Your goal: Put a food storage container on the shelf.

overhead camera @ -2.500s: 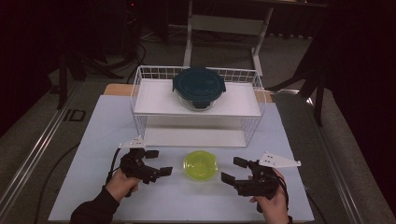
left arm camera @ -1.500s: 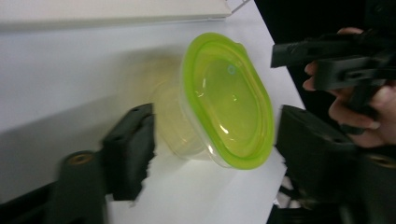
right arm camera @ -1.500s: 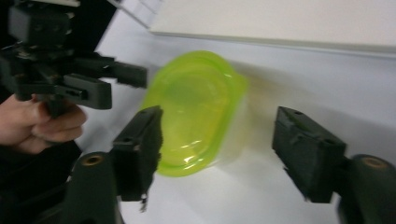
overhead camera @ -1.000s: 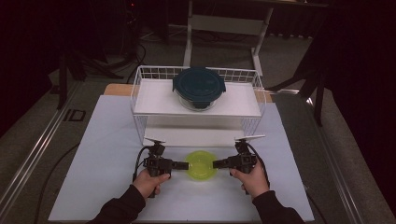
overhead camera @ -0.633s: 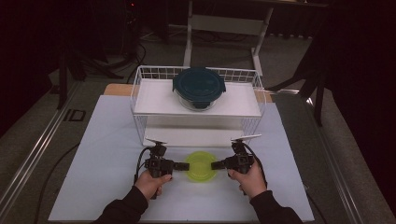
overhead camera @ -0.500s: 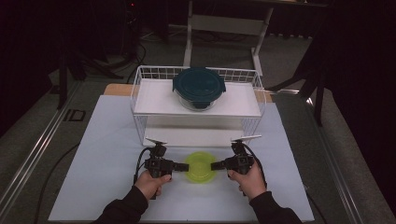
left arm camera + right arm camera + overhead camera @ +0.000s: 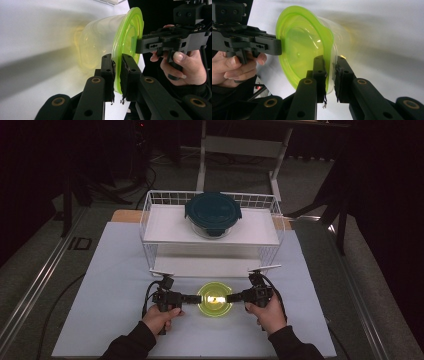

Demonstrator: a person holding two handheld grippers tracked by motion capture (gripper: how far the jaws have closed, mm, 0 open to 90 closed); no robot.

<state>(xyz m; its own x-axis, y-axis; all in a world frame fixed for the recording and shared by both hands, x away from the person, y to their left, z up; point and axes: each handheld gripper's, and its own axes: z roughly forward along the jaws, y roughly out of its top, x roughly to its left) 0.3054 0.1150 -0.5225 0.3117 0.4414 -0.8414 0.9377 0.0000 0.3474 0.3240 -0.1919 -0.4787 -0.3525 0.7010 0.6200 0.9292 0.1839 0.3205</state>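
A small clear tub with a yellow-green lid (image 7: 214,300) stands on the white table (image 7: 115,285) near the front. My left gripper (image 7: 196,298) is shut on the lid's left rim; the left gripper view has both jaws pinching the green edge (image 7: 117,71). From the other side, my right gripper (image 7: 231,297) is shut on the right rim, its jaws clamped over the lid edge (image 7: 330,71). Each gripper view also takes in the opposite gripper, touching the far rim, with the hand that holds it.
A white wire rack (image 7: 150,227) stands just behind the tub, with an upper shelf and a lower one. A round glass container with a dark teal lid (image 7: 213,212) sits on the upper shelf. Bare table lies left and right of the hands.
Both grippers came in from the sides, where they stood open, and shut on the tub's lid rim. Over the last half second nothing has visibly moved.
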